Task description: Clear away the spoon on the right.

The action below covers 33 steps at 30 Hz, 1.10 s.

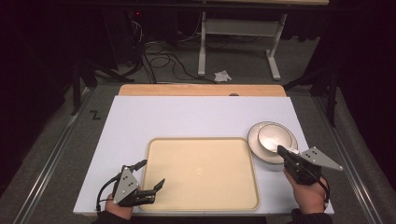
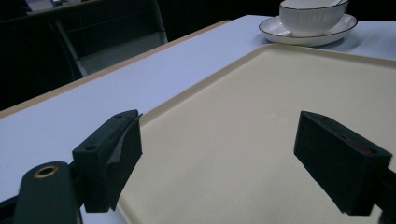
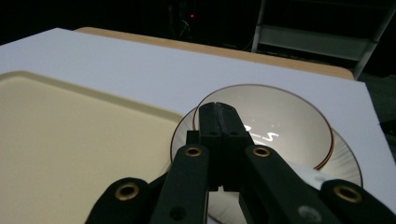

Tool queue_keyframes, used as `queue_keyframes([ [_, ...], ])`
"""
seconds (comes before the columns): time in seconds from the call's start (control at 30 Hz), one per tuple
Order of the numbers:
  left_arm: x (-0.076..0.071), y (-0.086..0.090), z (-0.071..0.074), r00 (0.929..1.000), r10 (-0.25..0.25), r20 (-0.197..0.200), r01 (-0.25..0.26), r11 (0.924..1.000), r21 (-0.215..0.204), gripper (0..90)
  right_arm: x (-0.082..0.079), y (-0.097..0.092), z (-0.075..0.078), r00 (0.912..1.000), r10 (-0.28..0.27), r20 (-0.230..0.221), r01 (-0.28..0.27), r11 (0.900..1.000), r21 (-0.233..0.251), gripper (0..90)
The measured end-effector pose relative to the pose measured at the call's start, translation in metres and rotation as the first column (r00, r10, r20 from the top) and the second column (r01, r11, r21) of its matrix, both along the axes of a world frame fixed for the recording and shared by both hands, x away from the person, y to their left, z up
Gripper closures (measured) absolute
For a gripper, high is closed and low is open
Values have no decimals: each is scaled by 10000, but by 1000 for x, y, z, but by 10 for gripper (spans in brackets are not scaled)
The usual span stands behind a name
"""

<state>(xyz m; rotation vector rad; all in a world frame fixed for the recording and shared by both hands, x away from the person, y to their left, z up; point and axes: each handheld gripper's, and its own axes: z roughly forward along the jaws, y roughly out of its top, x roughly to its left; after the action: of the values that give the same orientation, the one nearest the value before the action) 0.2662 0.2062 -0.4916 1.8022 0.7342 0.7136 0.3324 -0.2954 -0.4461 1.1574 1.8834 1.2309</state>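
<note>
High view: right hand-held gripper, jaws pressed together, seemingly empty, at bowl on saucer, right of tray. Left hand-held gripper spread, steadying tray's corner.

One mark can be read: a black "Z" on the grey floor just off the far left corner of the tabletop, seen in the high view (it may be tape or paint; which, cannot be told). The pale streaks inside the bowl in the right gripper view look like reflected light, not lettering. No brand, label or number is legible on the tray.
</note>
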Motion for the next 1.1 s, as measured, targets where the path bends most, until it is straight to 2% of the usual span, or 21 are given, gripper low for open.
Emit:
queue_keyframes([
  [0.07, 1, -1, -1, 10000, -48, -20, 49, 9999, 95, 158, -4, -3, -1, 10000, 10, 70, -9, 9999, -128, 900],
  [0.17, 1, -2, -1, 10000, -42, -46, 43, 9998, 180, 158, -8, -13, -3, 9999, 120, -88, -114, 9978, 656, 874],
  [0.33, 1, -3, -1, 10000, 20, -27, -19, 9998, 211, 158, -14, -26, 1, 9999, -116, 117, 103, 9951, 986, 754],
  [0.5, 1, -3, -1, 10000, 38, -51, -37, 9997, 252, 158, -14, -35, 2, 9993, -331, 166, 311, 9937, 1074, 617],
  [0.6, 1, -2, -1, 10000, 16, -24, -15, 9997, 255, 159, -13, -40, 2, 9968, -755, 270, 726, 9928, 955, 521],
  [0.73, 1, -2, -1, 10000, -20, -22, 20, 9997, 237, 158, -11, -46, 1, 9947, -1011, 163, 987, 9889, 1110, 455],
  [1.1, 2, -4, -1, 10000, -70, -39, 72, 9993, 354, 159, -3, -57, -5, 9918, -1256, -227, 1276, 9800, 1529, 448],
])
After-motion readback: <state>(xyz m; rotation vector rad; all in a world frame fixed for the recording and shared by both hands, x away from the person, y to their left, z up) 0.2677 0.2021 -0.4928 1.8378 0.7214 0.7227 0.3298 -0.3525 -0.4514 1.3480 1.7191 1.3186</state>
